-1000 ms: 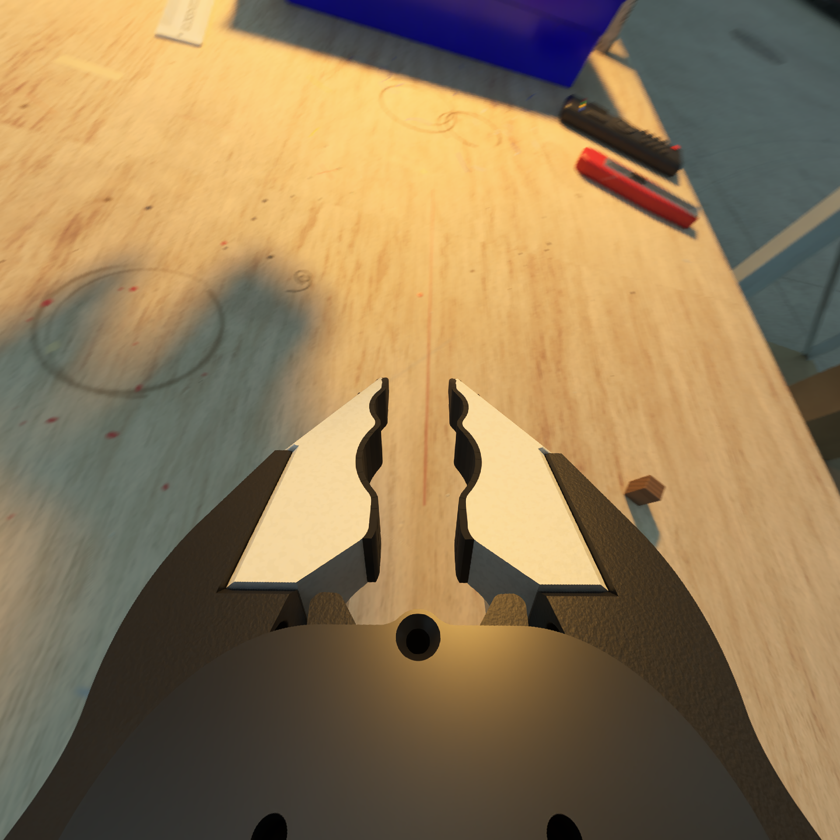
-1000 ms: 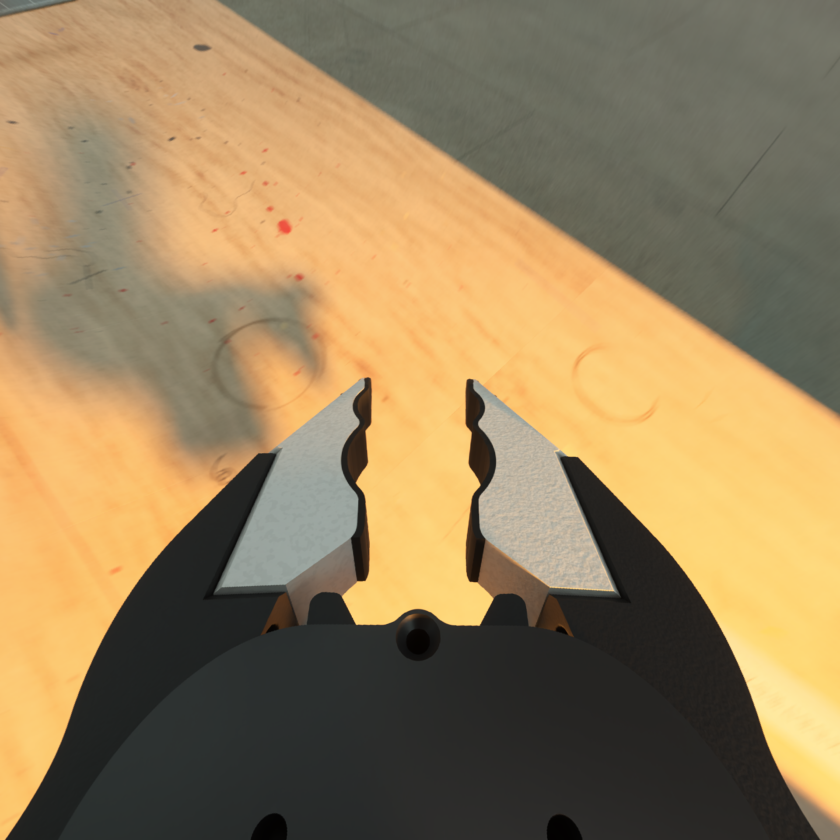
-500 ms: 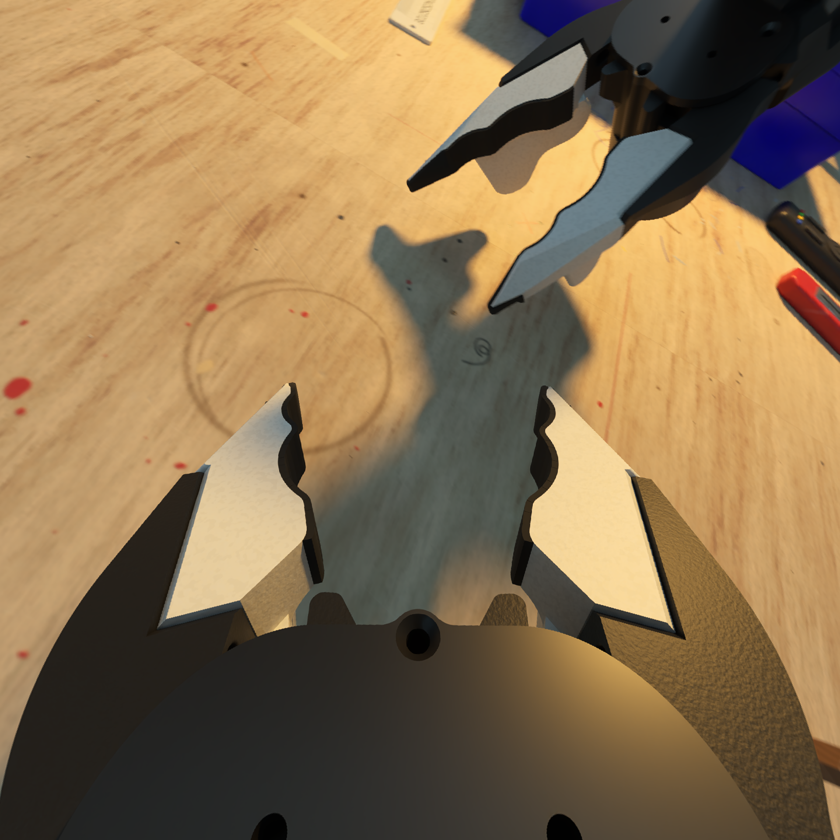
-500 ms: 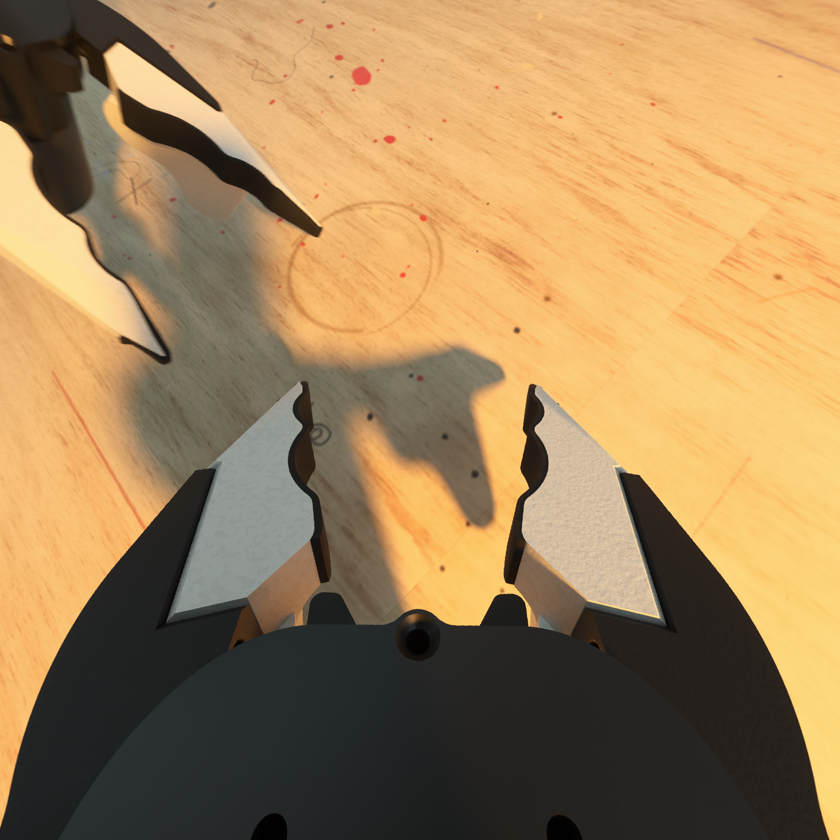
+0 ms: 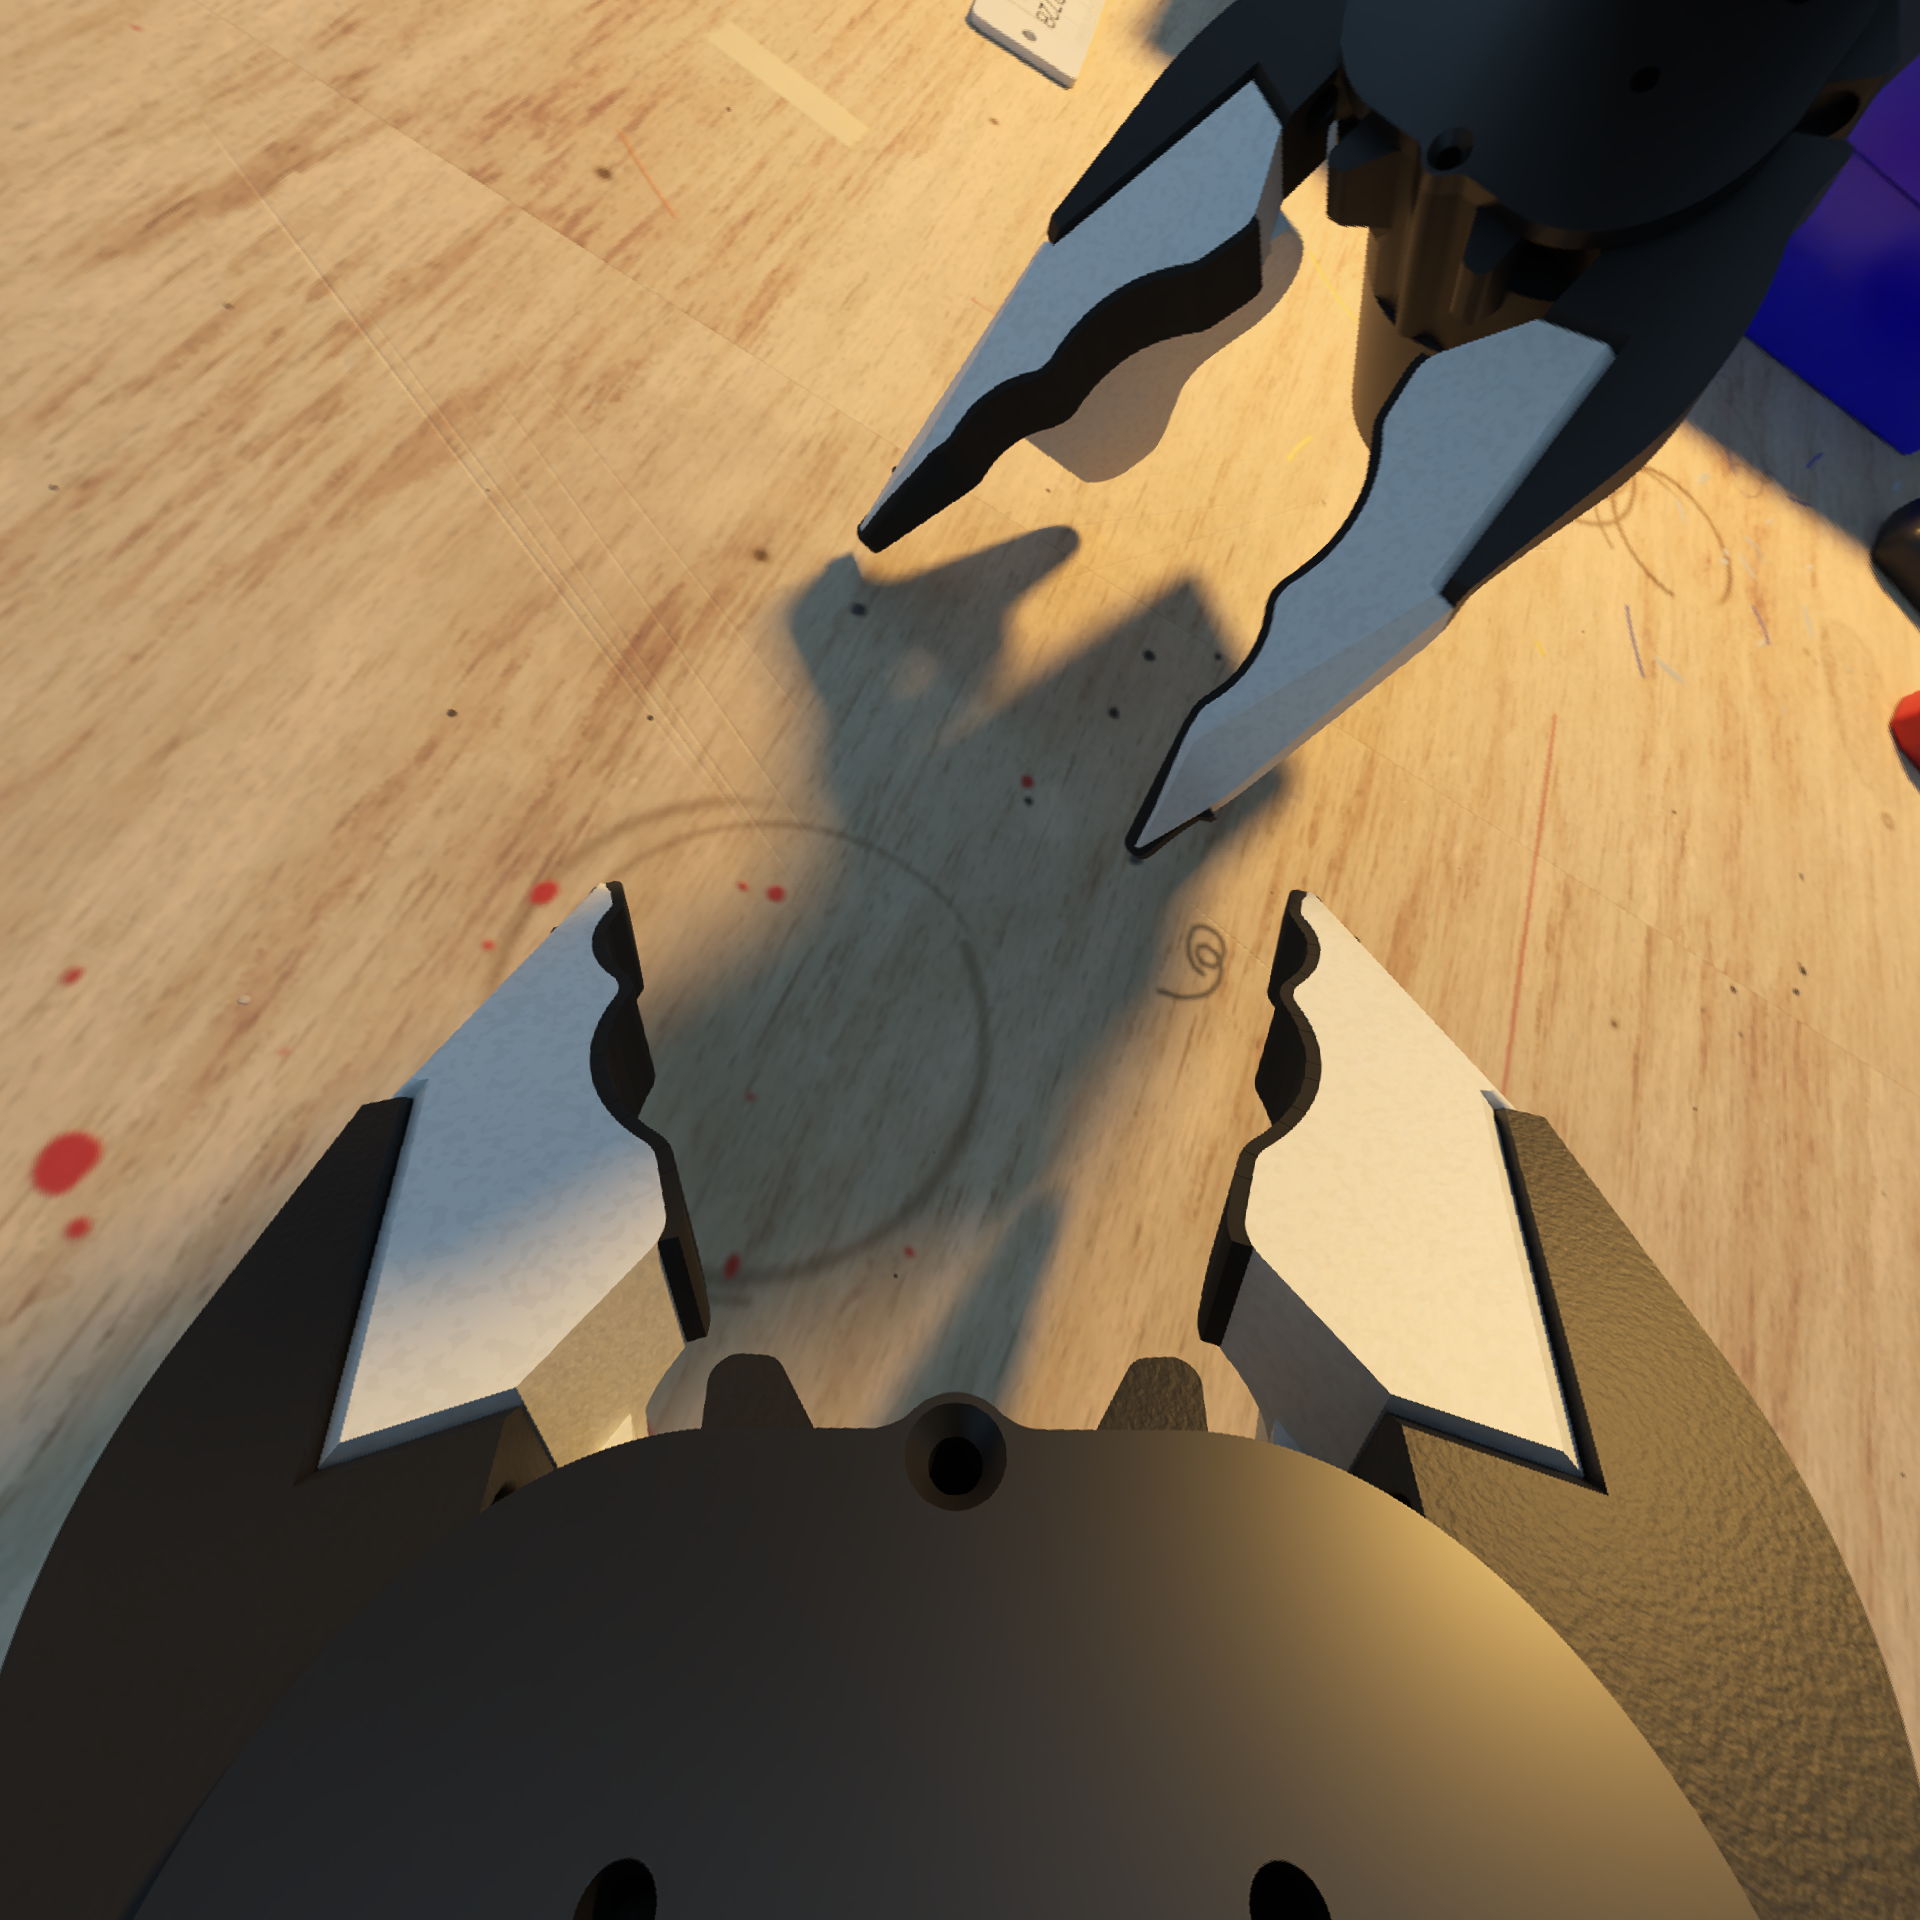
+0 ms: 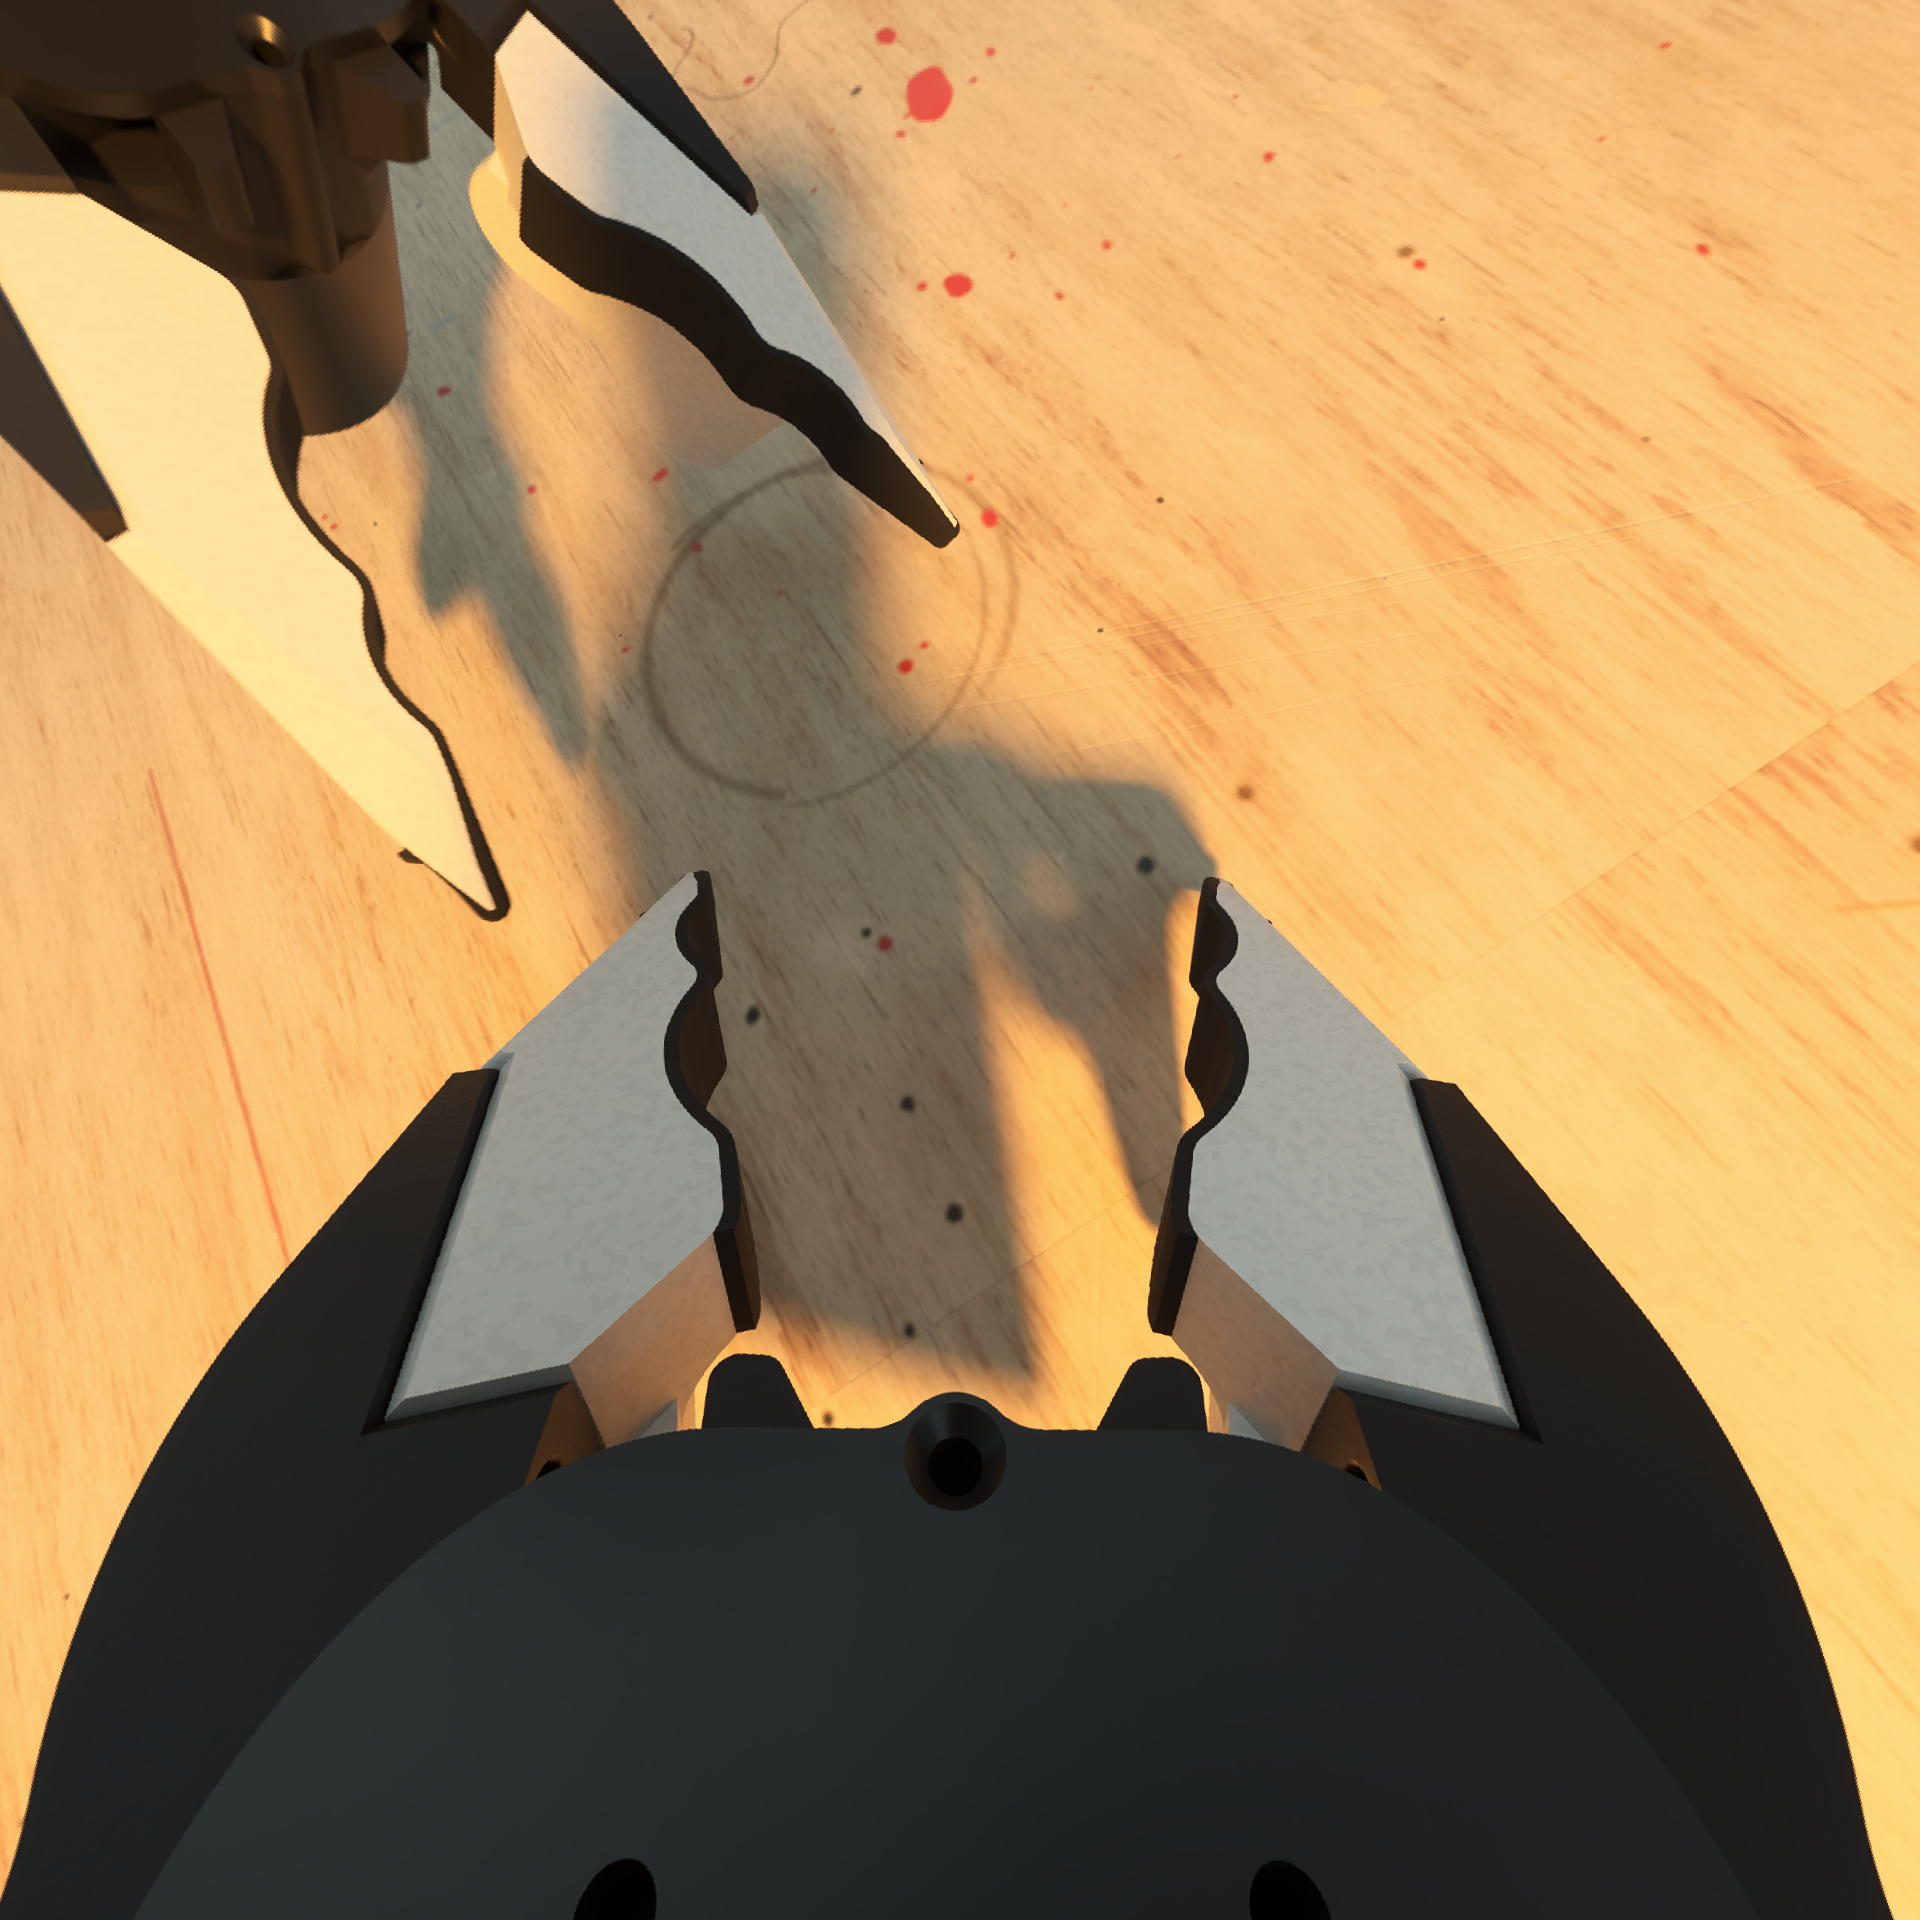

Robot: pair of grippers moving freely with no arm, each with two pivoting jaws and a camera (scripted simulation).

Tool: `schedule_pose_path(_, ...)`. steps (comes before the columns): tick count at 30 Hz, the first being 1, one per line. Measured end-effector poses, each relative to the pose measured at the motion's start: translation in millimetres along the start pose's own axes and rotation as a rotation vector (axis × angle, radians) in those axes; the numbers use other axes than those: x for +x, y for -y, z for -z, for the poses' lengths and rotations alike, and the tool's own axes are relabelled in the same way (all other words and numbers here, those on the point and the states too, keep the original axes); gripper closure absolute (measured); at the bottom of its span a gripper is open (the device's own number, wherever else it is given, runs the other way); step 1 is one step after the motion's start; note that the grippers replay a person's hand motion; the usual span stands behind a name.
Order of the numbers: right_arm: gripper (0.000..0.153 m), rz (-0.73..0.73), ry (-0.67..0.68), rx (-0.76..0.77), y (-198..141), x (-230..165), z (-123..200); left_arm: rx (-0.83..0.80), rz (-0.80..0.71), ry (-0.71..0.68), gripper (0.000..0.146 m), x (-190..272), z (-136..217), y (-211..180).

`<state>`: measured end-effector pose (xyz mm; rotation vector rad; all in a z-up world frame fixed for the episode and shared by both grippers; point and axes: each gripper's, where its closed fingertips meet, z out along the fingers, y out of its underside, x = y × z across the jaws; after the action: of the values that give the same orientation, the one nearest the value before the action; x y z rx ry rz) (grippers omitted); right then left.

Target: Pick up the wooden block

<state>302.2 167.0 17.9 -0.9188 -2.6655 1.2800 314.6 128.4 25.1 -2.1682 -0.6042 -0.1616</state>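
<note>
The wooden block shows in neither view. My left gripper (image 5: 954, 894) is open and empty, low over the wooden tabletop (image 5: 312, 520), above a pencilled circle (image 5: 790, 1049). My right gripper (image 6: 956, 881) is open and empty over the same tabletop (image 6: 1455, 520). The two grippers face each other with their tips close together. The black right gripper (image 5: 1003, 691) shows at the upper right of the left wrist view. The brown left gripper (image 6: 717, 722) shows at the upper left of the right wrist view.
A blue box (image 5: 1849, 312) lies at the right edge behind the right gripper. A red tool (image 5: 1907, 732) and a black tool (image 5: 1901, 561) just show at that edge. A white card (image 5: 1034, 31) lies at the top. Red paint spots dot the table.
Both grippers opened wider and turned to face each other, then drew closer together. The wooden block, at the right of the left wrist view a second ago, has left the view.
</note>
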Motion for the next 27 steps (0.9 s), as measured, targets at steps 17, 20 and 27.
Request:
schedule_pose_path(17,0.057,-0.085,-0.075,-0.03,-44.2,-108.6,11.4,-0.104,-0.088,-0.176,0.027,95.0,38.9,-73.2)
schedule_pose_path(20,0.057,-0.115,-0.111,-0.037,-57.4,-139.9,15.3,-0.136,-0.125,-0.21,0.026,119.0,48.9,-93.7)
schedule_pose_path(27,0.058,-0.124,-0.211,-0.012,-77.6,-191.7,18.8,-0.186,-0.209,-0.257,0.032,152.0,70.0,-129.6)
